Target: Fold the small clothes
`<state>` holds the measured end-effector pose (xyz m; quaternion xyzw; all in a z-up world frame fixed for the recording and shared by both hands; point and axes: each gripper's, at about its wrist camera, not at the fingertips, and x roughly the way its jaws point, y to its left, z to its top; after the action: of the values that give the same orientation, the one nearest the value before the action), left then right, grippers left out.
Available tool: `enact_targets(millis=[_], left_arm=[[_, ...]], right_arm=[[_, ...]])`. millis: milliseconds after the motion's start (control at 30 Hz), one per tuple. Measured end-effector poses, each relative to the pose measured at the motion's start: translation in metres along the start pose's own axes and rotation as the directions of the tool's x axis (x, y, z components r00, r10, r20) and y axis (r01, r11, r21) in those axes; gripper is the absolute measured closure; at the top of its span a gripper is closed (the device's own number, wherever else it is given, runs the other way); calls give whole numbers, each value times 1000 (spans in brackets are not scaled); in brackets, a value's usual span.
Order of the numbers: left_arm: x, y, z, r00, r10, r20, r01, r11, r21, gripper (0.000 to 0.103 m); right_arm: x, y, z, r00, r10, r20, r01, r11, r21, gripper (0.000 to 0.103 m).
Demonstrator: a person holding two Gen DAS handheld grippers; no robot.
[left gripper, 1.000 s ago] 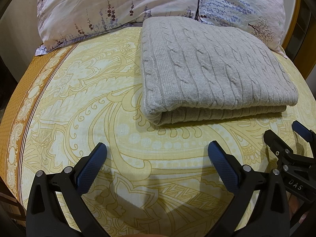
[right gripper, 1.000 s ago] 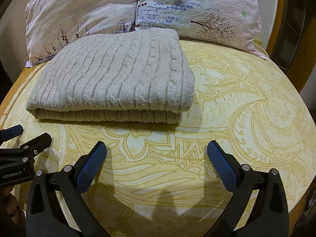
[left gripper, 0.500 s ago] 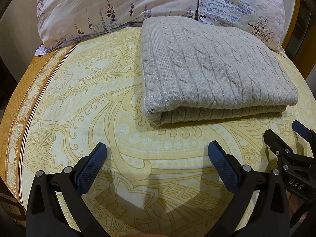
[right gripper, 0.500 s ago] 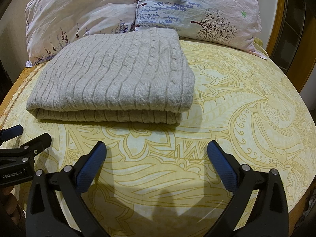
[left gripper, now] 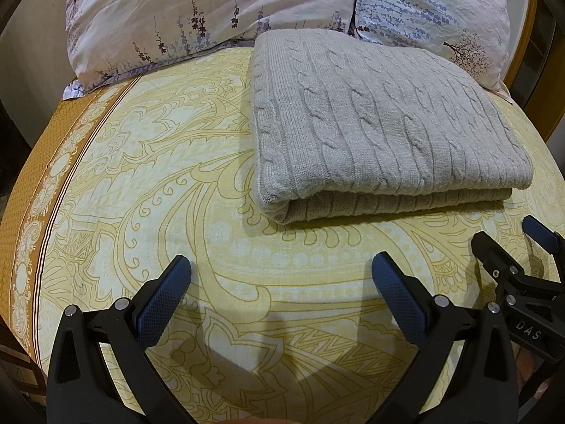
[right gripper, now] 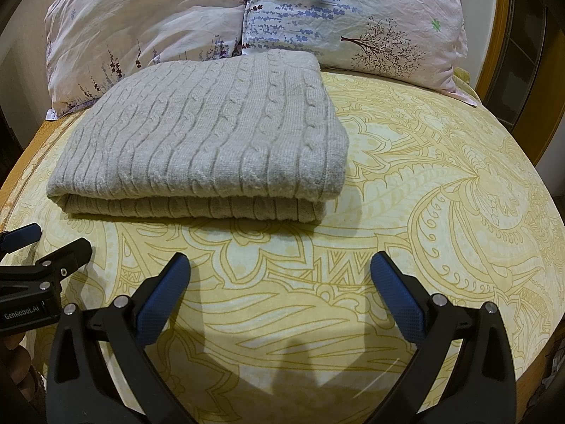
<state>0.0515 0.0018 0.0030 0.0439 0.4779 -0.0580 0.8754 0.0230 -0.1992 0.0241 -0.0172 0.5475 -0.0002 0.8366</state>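
Grey cable-knit sweater (left gripper: 381,134) lies folded into a neat rectangle on the bed (left gripper: 176,190), upper centre-right of the left wrist frame, upper left-centre of the right wrist frame, its far edge touching two floral pillows (right gripper: 247,14) at the headboard end. Left gripper (left gripper: 280,289) hangs low at the bottom of its frame, jaws wide apart, nothing between them, short of the sweater's near fold. Right gripper (right gripper: 280,288) does the same, jaws spread, empty, over the yellow patterned sheet. Each gripper shows at the edge of the other's view.
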Motion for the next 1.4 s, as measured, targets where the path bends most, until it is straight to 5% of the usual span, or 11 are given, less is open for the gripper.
enact_targets(millis=[1400], left_arm=[[1,1,2,1000,-4,-4,4,1000,7,1]], right_arm=[[0,0,0,1000,0,0,0,1000,0,2]])
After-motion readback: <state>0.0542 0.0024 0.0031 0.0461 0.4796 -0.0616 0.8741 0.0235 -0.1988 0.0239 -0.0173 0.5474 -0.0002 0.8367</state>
